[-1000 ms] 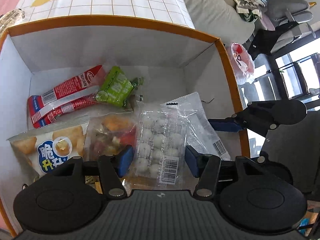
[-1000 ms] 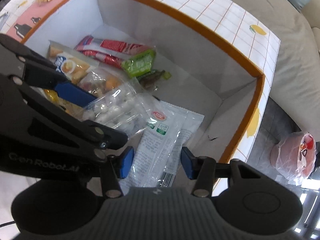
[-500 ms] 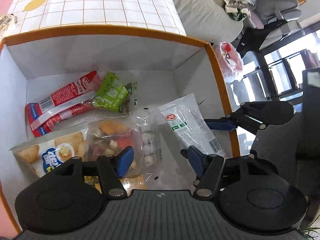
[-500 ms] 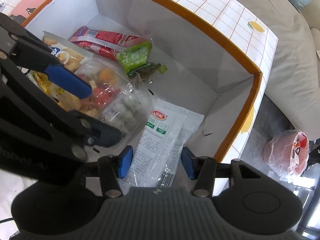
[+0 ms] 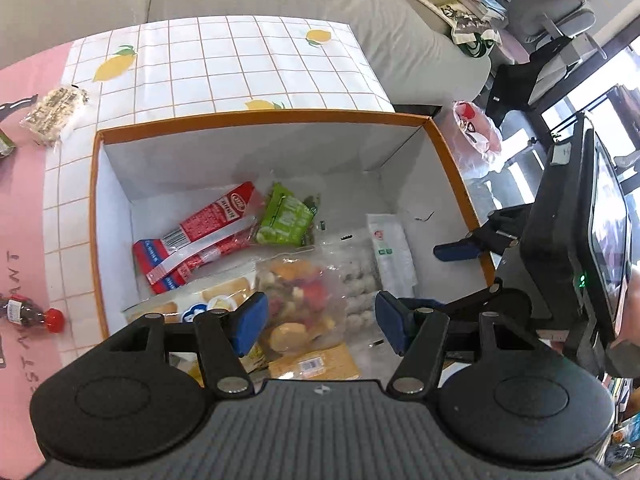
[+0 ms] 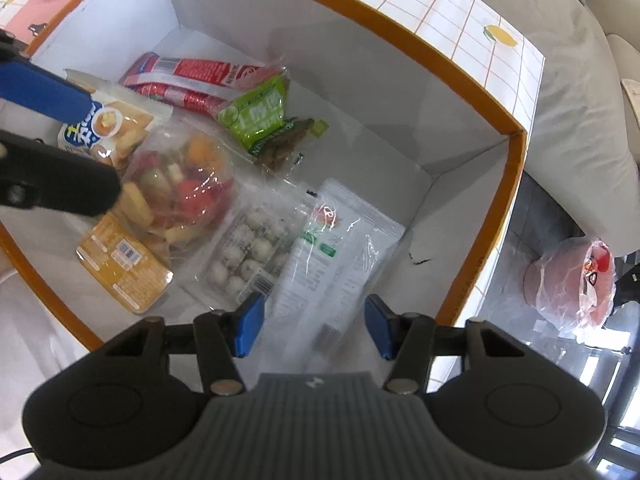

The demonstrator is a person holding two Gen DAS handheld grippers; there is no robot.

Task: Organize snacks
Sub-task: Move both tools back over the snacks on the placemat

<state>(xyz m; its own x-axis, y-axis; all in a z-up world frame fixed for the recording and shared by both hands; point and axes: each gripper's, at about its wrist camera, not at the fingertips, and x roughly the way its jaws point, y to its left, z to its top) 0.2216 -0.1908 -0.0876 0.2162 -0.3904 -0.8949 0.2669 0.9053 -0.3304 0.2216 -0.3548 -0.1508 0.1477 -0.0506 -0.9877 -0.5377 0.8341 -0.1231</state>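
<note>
I'm hovering both tongs empty, left tongs [image 5: 318, 322] open, right tongs [image 6: 312, 326] opening, over the box [image 6: 514, 168]; several snacks are lying inside, a few waiting on the table [image 5: 24, 184].

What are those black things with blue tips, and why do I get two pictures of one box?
They are two hand-held grippers, tongs that a person works by hand; each carries a camera looking along its fingers. One picture comes from the left gripper, the other from the right gripper. Both look down into an orange-rimmed box of snacks: red sausages, a green packet, a fruit bag, a white pouch. Neither holds anything; the right one's jaws are opening above the pouch.
</note>
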